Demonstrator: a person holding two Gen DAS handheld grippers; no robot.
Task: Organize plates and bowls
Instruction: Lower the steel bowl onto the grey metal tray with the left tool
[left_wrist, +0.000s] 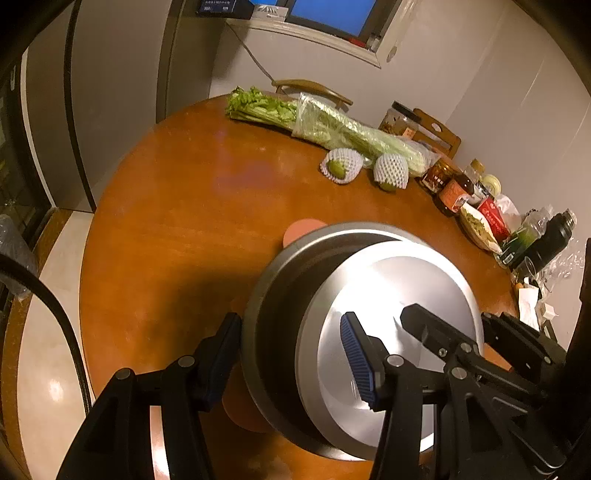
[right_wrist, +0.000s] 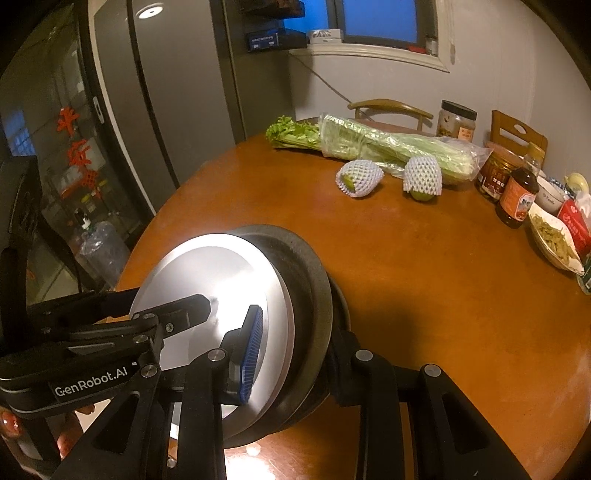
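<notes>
A stack of steel bowls (left_wrist: 369, 295) with a dark outer bowl and a shiny inner one sits on a pink plate (left_wrist: 304, 227) on the round wooden table (left_wrist: 177, 229). My left gripper (left_wrist: 291, 354) straddles the stack's left rim, one blue-padded finger inside, the other outside. In the right wrist view my right gripper (right_wrist: 295, 343) straddles the right rim of the same stack (right_wrist: 236, 295), its blue pad inside the shiny bowl. The jaws stand wide, and I cannot tell whether the pads press the rim.
Bagged celery (right_wrist: 369, 142) and two foam-netted fruits (right_wrist: 358, 177) lie at the table's far side. Jars, sauce bottles (right_wrist: 517, 195), a dish and packets crowd the right edge. Chairs (right_wrist: 517, 129) stand behind. A fridge (right_wrist: 159, 110) and a water bottle are to the left.
</notes>
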